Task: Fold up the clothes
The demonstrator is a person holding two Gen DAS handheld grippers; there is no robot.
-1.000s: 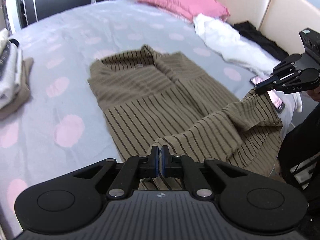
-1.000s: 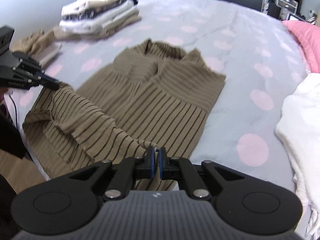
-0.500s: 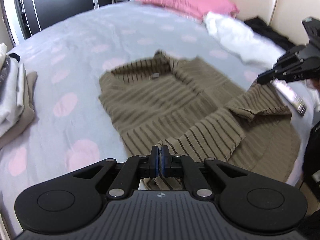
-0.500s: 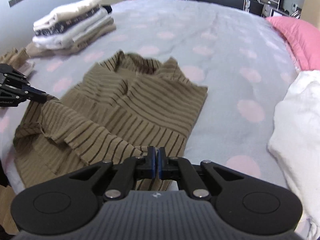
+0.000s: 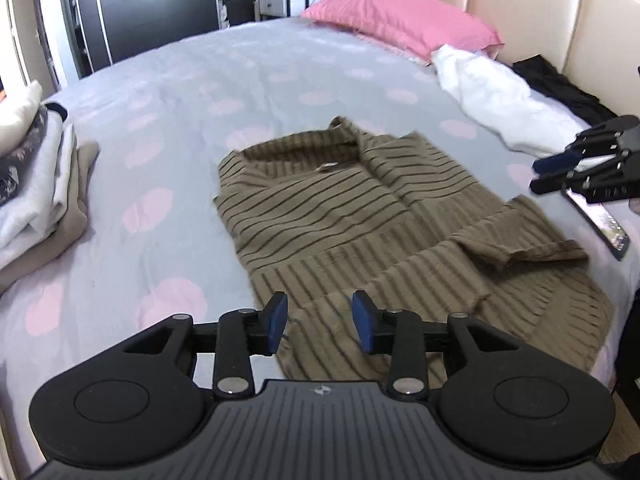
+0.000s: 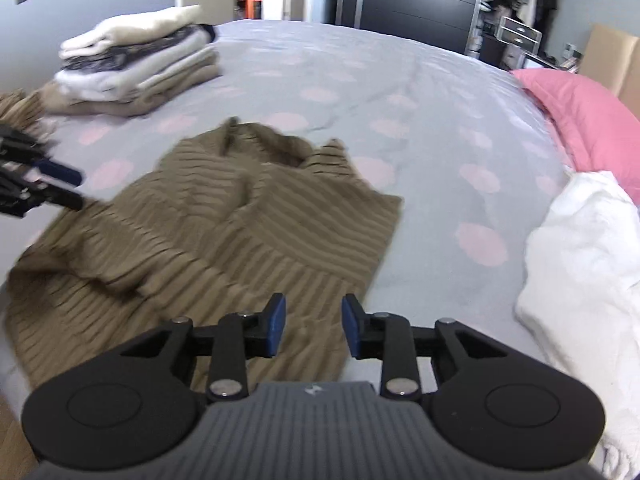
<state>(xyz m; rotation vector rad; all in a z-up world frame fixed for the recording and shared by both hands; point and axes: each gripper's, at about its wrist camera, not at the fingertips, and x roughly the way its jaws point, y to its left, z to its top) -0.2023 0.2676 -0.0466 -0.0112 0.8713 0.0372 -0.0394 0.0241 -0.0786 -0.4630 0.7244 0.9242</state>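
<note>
- The striped shirt (image 5: 360,224) is lying on the bed (image 5: 200,92), its hem folded up over the body.
- Left gripper (image 5: 320,318) and right gripper (image 6: 309,325) jaws have just been opening; both are standing apart, empty, where before they were pinching the hem.
- Risk: that loosely dropped fold is looking rumpled and could be slumping crooked.

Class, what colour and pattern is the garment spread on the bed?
The garment is olive-brown with thin dark stripes, clearest in the left wrist view.
</note>
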